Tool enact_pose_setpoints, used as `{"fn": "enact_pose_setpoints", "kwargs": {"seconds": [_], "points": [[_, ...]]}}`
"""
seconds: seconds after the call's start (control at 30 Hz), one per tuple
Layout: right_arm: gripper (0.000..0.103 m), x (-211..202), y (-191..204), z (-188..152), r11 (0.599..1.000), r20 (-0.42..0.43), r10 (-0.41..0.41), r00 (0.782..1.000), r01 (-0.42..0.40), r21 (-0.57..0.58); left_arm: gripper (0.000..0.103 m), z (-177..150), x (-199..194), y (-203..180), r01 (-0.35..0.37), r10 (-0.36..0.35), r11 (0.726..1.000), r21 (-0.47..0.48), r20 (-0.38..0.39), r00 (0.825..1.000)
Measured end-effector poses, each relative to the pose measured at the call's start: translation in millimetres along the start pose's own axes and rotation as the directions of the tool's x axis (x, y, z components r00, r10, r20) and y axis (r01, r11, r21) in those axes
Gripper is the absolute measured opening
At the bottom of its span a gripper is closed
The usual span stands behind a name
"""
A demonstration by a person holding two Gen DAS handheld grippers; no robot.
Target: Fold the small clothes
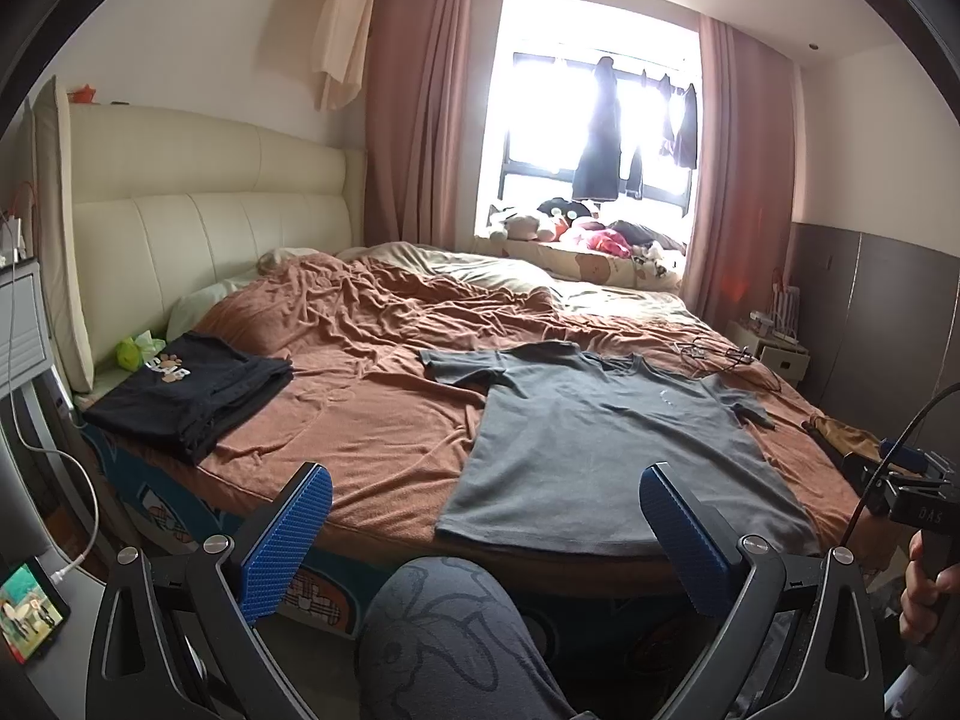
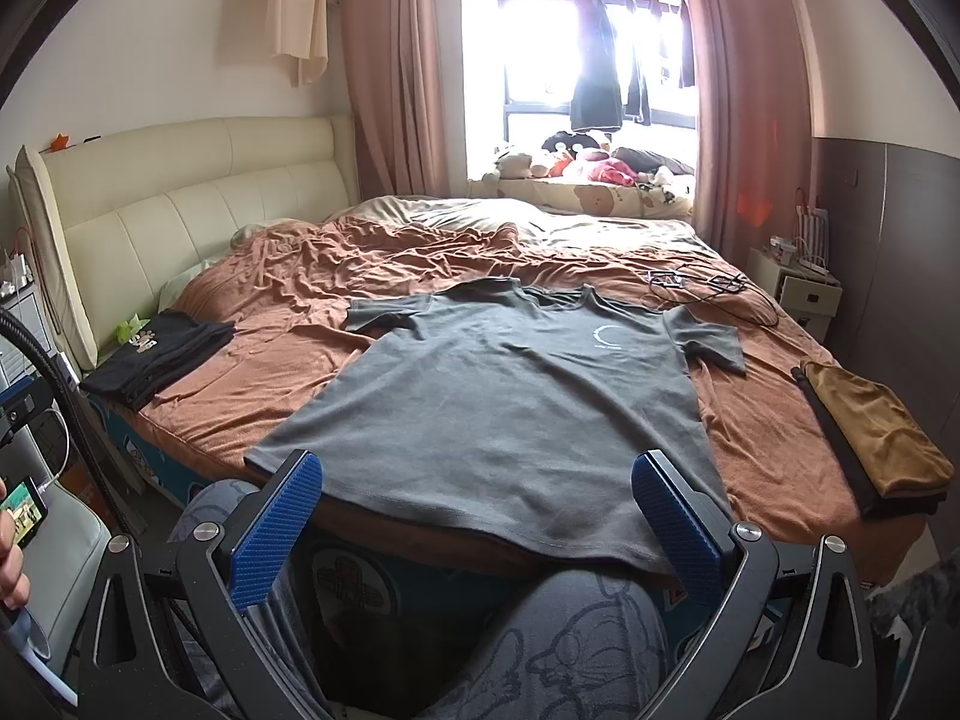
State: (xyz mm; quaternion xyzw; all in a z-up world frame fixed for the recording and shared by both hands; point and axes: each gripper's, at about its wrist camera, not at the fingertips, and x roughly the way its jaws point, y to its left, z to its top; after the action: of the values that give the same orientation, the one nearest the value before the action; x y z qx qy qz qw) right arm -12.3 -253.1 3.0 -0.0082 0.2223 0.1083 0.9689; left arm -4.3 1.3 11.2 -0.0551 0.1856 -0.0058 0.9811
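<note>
A grey T-shirt (image 1: 600,444) lies spread flat, front up, on the brown bedspread (image 1: 372,420); it also shows in the right wrist view (image 2: 510,408), hem at the near bed edge. My left gripper (image 1: 486,522) is open and empty, held back from the bed, just short of the shirt's hem. My right gripper (image 2: 477,510) is open and empty, also short of the hem, jaws wide apart. The right gripper's body shows at the far right of the left wrist view (image 1: 906,492).
A folded black garment (image 1: 186,396) lies at the bed's left edge, also in the right wrist view (image 2: 156,354). A folded tan and black garment (image 2: 870,438) lies at the right edge. Cables and glasses (image 2: 696,285) lie beyond the shirt. The person's knee (image 1: 456,630) is below the grippers.
</note>
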Motion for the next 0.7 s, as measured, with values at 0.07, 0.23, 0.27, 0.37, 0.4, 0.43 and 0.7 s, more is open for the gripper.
{"fn": "enact_pose_setpoints", "kwargs": {"seconds": [0.07, 0.23, 0.27, 0.37, 0.4, 0.43, 0.7], "points": [[0.103, -1, -1, 1, 1.000, 0.002, -0.003, 1.000, 0.003, 0.000, 0.103, 0, -1, -1, 0.003, -0.003, 1.000, 0.002, 0.001, 1.000], [0.103, 0, 3, 3, 1.000, -0.001, -0.019, 1.000, 0.019, -0.009, 0.103, -1, -2, -3, 0.006, -0.006, 1.000, 0.002, 0.003, 1.000], [0.103, 0, 4, 4, 1.000, -0.001, -0.020, 1.000, 0.020, -0.012, 0.103, -1, -2, -3, 0.007, -0.007, 1.000, 0.001, 0.003, 1.000], [0.103, 1, 5, 5, 1.000, -0.001, -0.021, 1.000, 0.021, -0.013, 0.103, -2, -4, -2, 0.015, -0.015, 1.000, -0.003, 0.006, 1.000], [0.103, 1, 5, 5, 1.000, -0.002, -0.022, 1.000, 0.022, -0.013, 0.103, -3, -4, -2, 0.017, -0.017, 1.000, -0.003, 0.008, 1.000], [0.103, 1, 5, 6, 1.000, -0.004, -0.022, 1.000, 0.022, -0.013, 0.103, -3, -5, -4, 0.016, -0.016, 1.000, -0.003, 0.009, 1.000], [0.103, 1, -5, 13, 0.999, -0.006, -0.038, 0.999, 0.038, -0.017, 0.103, -1, -4, -6, 0.021, -0.021, 1.000, -0.015, 0.011, 1.000]]}}
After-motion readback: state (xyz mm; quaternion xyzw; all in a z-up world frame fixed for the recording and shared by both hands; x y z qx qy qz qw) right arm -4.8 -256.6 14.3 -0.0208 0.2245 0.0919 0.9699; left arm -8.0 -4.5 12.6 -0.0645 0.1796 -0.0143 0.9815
